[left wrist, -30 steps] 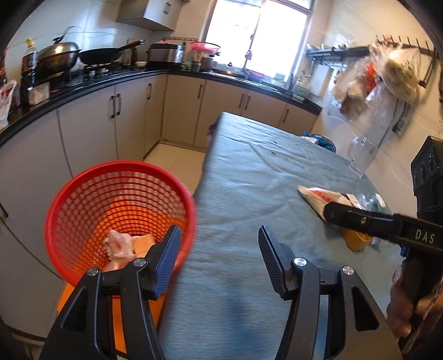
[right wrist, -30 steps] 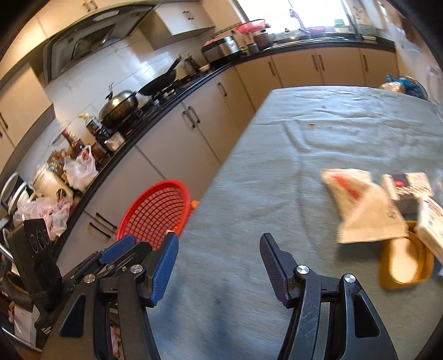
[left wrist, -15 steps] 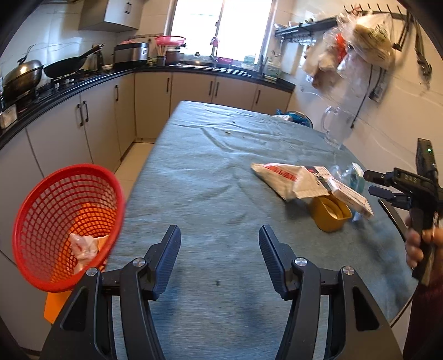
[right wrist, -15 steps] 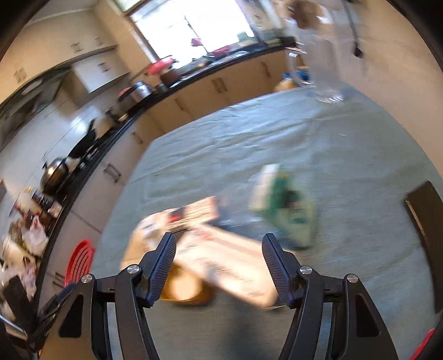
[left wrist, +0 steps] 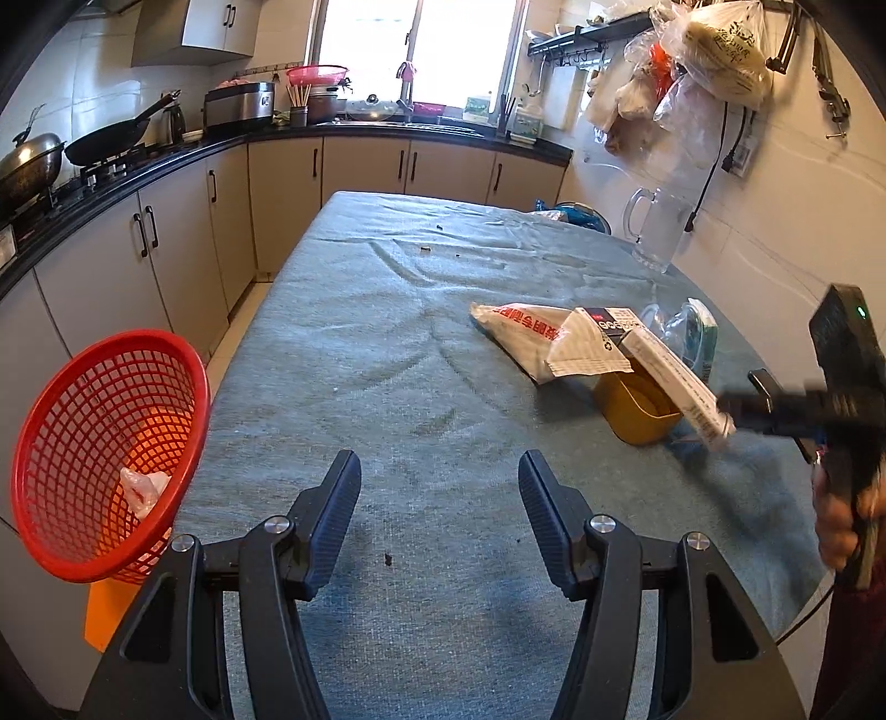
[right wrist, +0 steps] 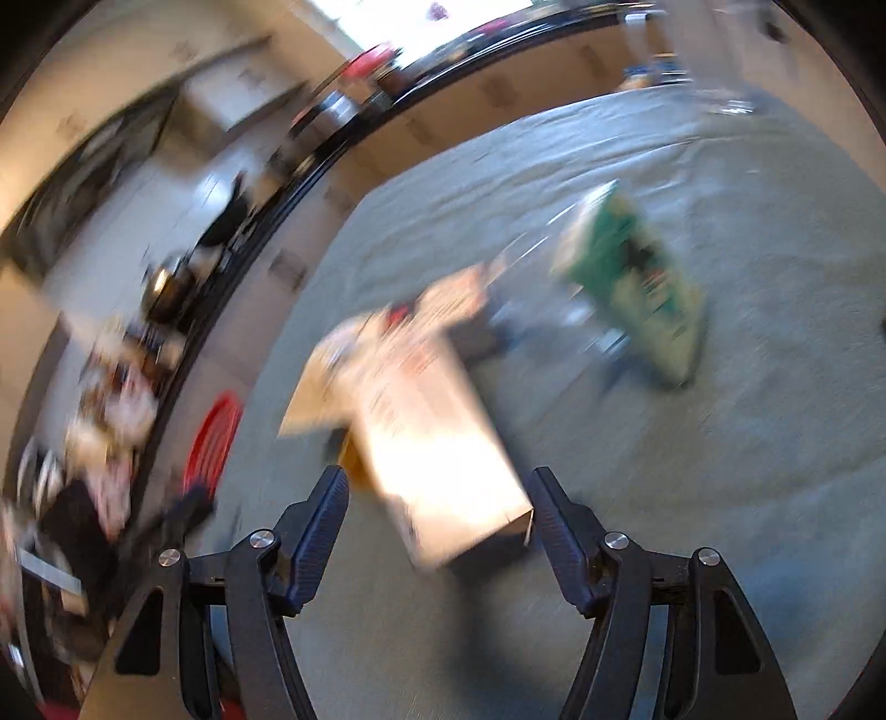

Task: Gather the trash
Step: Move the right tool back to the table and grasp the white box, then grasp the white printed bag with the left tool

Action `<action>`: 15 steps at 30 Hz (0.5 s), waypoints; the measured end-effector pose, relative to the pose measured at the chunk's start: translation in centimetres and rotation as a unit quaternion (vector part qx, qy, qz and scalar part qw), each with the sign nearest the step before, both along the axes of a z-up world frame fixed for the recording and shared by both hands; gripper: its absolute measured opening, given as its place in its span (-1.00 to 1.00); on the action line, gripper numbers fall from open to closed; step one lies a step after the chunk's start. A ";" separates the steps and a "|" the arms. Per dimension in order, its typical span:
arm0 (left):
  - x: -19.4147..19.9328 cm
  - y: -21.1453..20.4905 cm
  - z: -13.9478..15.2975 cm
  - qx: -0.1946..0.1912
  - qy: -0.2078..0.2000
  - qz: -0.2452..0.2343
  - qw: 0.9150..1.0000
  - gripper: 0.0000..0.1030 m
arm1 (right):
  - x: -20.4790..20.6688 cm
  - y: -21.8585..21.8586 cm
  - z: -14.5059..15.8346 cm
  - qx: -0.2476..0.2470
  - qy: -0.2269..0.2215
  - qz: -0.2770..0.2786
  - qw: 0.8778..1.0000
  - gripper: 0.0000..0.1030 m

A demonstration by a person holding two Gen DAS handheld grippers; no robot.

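A pile of trash lies on the grey-green table cloth (left wrist: pixel 387 343): a white bag with red print (left wrist: pixel 518 332), a long white box (left wrist: pixel 673 382), a yellow tub (left wrist: pixel 637 412) and a green carton (left wrist: pixel 700 340). A red mesh basket (left wrist: pixel 105 443) with a crumpled wrapper (left wrist: pixel 141 487) in it hangs off the table's left edge. My left gripper (left wrist: pixel 440 507) is open and empty over the near table. My right gripper (right wrist: pixel 437 509) is open, its fingers on either side of the white box's (right wrist: pixel 437 443) near end; this view is blurred. The green carton (right wrist: pixel 637 282) lies beyond.
A glass jug (left wrist: pixel 659 230) stands at the table's far right. Kitchen counters with a wok (left wrist: pixel 108 141) run along the left and back. Plastic bags (left wrist: pixel 720 50) hang on the right wall. An orange object (left wrist: pixel 108 609) sits under the basket.
My right gripper has swung from the basket side to the trash pile and closed in on the white box. My left gripper has drawn back from the basket and turned toward the table.
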State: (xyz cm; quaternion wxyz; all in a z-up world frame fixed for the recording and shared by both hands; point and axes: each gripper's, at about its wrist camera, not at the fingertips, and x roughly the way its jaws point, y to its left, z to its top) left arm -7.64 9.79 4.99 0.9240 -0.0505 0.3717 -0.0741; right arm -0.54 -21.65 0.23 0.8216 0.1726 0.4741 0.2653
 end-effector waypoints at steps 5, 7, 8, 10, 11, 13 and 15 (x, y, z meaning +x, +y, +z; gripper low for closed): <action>0.2 -0.3 -0.3 -0.002 0.003 -0.005 1.000 0.14 | -0.5 0.8 0.8 -0.086 -0.054 -0.023 0.995 0.45; 0.1 -0.5 -0.3 0.000 0.003 -0.007 1.000 0.14 | 0.2 0.8 0.7 -0.078 -0.051 -0.024 0.995 0.46; 0.1 -0.5 -0.3 0.002 0.003 -0.007 1.000 0.14 | 0.5 0.9 0.6 -0.072 -0.047 -0.027 0.996 0.46; 0.1 -0.4 -0.4 0.002 0.005 -0.007 1.000 0.15 | 1.1 1.1 0.7 -0.067 -0.042 -0.034 0.996 0.46; 0.2 -0.3 -0.4 0.001 0.005 -0.005 1.000 0.15 | 1.4 1.3 0.7 -0.062 -0.038 -0.041 0.996 0.47; 0.3 -0.3 -0.4 0.000 0.006 -0.004 1.000 0.15 | 1.7 1.3 0.5 -0.063 -0.034 -0.047 0.996 0.48; 0.3 -0.3 -0.4 -0.001 0.007 -0.006 1.000 0.15 | 2.1 1.8 0.4 -0.072 -0.028 -0.053 0.996 0.48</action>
